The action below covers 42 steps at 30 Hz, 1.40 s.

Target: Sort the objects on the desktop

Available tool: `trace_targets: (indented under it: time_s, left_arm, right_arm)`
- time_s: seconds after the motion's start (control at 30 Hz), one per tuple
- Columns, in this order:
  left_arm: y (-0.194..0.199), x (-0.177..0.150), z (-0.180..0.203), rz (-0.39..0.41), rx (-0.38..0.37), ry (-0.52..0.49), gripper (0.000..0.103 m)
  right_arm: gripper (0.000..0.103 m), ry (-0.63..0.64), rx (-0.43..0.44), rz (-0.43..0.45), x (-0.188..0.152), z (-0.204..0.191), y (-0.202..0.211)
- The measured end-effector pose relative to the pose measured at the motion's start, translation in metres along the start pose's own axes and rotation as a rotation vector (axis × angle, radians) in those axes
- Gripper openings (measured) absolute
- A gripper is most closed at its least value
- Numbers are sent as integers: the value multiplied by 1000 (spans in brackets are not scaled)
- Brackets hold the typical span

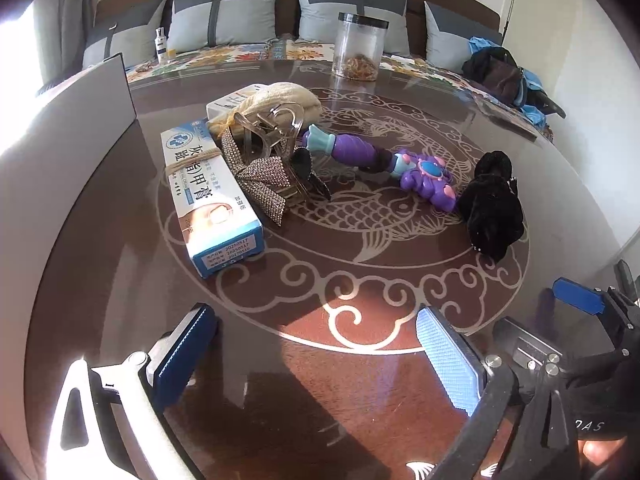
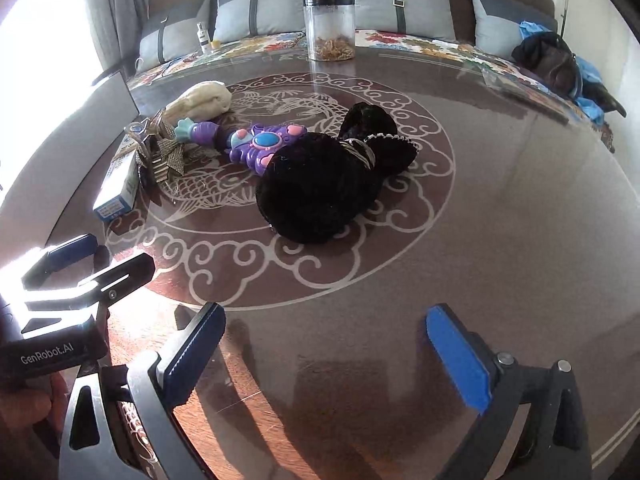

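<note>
Right now both grippers hang low over the near edge of the glass-topped table (image 1: 360, 380), angled down at it, and neither holds anything. The left gripper (image 1: 316, 360) has its blue pads spread wide over bare table, and the right gripper (image 2: 324, 356) is spread just as wide, also with nothing between its fingers. They sit close beside each other; each camera catches the other tool at its edge.

A little further in lies the clutter to be sorted, all still loose on the table's fish pattern. Nearest the right gripper is a black velvet hair bow (image 2: 320, 184), flat on the table. Just behind it, touching or nearly so, is a purple toy wand (image 1: 400, 164) lying on its side. To the left sits a long white and blue box (image 1: 212, 196) tied round with twine, and leaning over it a rhinestone bow clip (image 1: 260, 176) tangled with a clear claw clip (image 1: 272, 128). Behind those is a cream cloth bundle (image 1: 280, 98). Furthest back, at the table's far edge, stands a clear jar (image 1: 360, 50) with a black lid on and what look like rubber bands inside.

I judge this to be the approach, before any first pick. Next, one gripper needs to reach forward over a single item, probably the hair bow, and close on it without dragging the wand along.
</note>
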<state>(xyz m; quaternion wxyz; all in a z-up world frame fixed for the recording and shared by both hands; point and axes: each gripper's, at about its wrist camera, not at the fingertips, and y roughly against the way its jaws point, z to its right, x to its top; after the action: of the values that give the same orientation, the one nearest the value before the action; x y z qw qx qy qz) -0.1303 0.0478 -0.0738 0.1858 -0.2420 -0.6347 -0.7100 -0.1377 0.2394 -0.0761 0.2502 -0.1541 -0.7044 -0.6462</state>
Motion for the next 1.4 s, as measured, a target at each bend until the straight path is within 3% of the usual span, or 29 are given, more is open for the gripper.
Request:
trace_targets:
  time_s: [0.13, 0.8, 0.97, 1.07, 1.27, 1.4]
  left_arm:
    - [-4, 1, 10, -25, 66, -38, 103]
    - [-3, 0, 7, -20, 73, -25, 103]
    - [6, -3, -12, 1, 61, 68, 103]
    - [7, -9, -23, -26, 126, 39, 103]
    - [14, -14, -65, -18, 150, 93, 103]
    - [12, -12, -63, -21, 165, 100, 103]
  right_arm:
    - [103, 5, -2, 6, -1, -1, 0]
    - [103, -9, 0, 45, -4, -1, 2]
    - [103, 31, -46, 29, -3, -10, -1]
    - [103, 31, -46, 29, -2, -9, -2]
    - [103, 31, -46, 29, -3, -9, -2]
    - [103, 31, -46, 29, -2, -9, -2]
